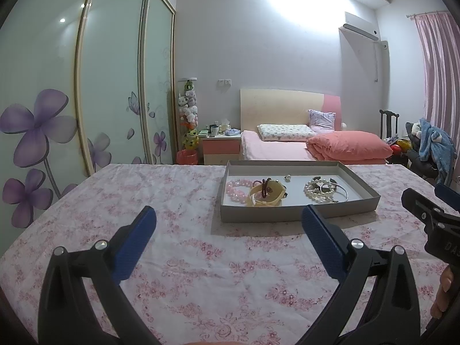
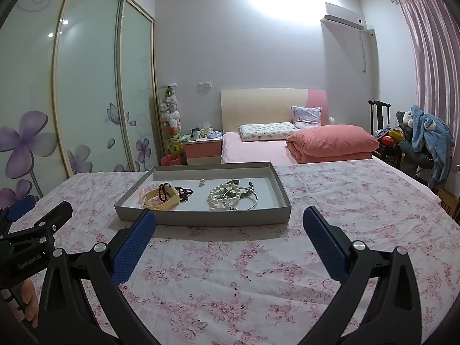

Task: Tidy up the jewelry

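Jewelry: heaped in tray [image 2: 201,215] on flowered cloth
Bearing: 12 o'clock of right gripper [image 2: 229,224]; 1 o'clock of left gripper [image 1: 229,224]
Nearer: right, I judge
Grippers: both wide, empty

Floral pink bedspread [image 1: 178,258] covers the surface; grey tray [image 1: 290,215] rests on it.

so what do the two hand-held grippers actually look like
Both match: the left hand-held gripper and right hand-held gripper have black plastic frames with silver round bolts and two fingers faced with textured blue pads. Small white lettering marks each body, partly unreadable. No cables or sleeves are visible.
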A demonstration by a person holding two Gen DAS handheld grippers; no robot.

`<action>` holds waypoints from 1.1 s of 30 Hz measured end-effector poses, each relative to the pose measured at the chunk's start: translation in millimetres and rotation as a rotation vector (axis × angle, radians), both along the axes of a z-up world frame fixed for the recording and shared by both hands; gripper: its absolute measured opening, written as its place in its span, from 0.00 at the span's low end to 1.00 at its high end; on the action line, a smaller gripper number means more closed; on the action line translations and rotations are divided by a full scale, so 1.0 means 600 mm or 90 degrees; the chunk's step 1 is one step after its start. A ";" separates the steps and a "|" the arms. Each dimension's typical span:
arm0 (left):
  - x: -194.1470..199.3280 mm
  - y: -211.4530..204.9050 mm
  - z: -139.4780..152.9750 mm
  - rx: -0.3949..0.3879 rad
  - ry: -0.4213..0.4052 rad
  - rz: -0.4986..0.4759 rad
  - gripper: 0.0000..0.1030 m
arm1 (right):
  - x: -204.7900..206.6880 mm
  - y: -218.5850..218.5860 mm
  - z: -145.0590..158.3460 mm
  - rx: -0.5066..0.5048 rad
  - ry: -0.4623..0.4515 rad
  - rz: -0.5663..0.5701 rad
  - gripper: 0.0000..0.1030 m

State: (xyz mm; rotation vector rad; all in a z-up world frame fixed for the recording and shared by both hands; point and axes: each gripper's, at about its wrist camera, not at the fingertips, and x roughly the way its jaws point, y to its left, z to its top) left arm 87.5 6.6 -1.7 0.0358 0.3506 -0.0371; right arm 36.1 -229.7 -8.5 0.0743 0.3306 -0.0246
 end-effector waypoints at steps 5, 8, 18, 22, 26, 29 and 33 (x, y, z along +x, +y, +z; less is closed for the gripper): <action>0.001 0.000 0.000 0.002 -0.004 0.001 0.96 | -0.002 0.003 0.000 0.005 -0.003 -0.002 0.98; 0.001 0.001 0.001 0.002 -0.005 0.002 0.96 | 0.001 0.003 0.001 0.005 -0.003 -0.002 0.98; 0.002 0.001 0.001 0.000 -0.003 0.002 0.96 | 0.002 0.004 0.001 0.005 -0.002 -0.002 0.98; 0.002 -0.002 0.001 0.000 0.000 0.002 0.96 | 0.002 0.004 0.001 0.006 -0.002 -0.002 0.98; 0.000 -0.007 0.003 0.000 -0.002 0.001 0.96 | 0.001 0.006 0.001 0.005 -0.003 -0.002 0.98; -0.001 -0.009 0.003 0.000 -0.003 0.000 0.96 | 0.002 0.004 0.003 0.005 -0.003 -0.002 0.98; -0.001 -0.009 0.003 0.000 -0.002 0.001 0.96 | 0.002 0.004 0.003 0.006 -0.002 -0.001 0.98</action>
